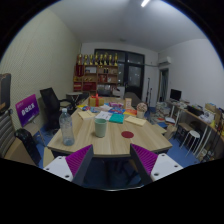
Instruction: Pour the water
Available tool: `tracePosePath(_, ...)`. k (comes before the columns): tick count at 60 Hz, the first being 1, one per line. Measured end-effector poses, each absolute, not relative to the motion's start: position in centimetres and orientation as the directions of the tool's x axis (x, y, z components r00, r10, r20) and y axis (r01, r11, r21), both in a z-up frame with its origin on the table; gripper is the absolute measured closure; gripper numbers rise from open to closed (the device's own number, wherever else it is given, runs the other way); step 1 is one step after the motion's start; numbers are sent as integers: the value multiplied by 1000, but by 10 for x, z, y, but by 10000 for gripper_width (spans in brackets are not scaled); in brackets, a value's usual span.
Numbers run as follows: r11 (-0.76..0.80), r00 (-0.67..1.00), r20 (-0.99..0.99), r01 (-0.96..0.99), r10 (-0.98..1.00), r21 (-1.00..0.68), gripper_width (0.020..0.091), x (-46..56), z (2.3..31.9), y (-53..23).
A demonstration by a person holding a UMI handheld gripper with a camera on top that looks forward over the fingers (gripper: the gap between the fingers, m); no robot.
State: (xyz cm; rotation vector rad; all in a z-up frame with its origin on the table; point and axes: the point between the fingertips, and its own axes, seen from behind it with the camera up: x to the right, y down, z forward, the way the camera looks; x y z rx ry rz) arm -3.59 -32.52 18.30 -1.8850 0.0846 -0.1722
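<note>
Hovering with fingers apart and empty, the gripper (111, 163) faces a bottle (67, 128) and cup (100, 127) mid-frame on the worktop (110, 145); no writing legible.

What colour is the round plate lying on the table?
Dark red plate, on the table beyond the open gripper; gripper view.

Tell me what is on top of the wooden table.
On the wooden table stand a clear bottle and a pale cup, beyond the open, empty tongs. Farther back lies colourful clutter, too small to identify. Whether either vessel holds water cannot be seen.
</note>
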Motion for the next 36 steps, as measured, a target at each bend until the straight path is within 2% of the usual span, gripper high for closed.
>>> tracePosePath(20, -277, 997, 37, 18, -62, -961, 257, -73, 180, -311)
tracePosePath(30, -226, 997, 44, 56, 61, -973, 263, -164, 144, -239)
tracePosePath(36, -201, 995, 53, 68, 80, -977, 264, -241, 111, -169)
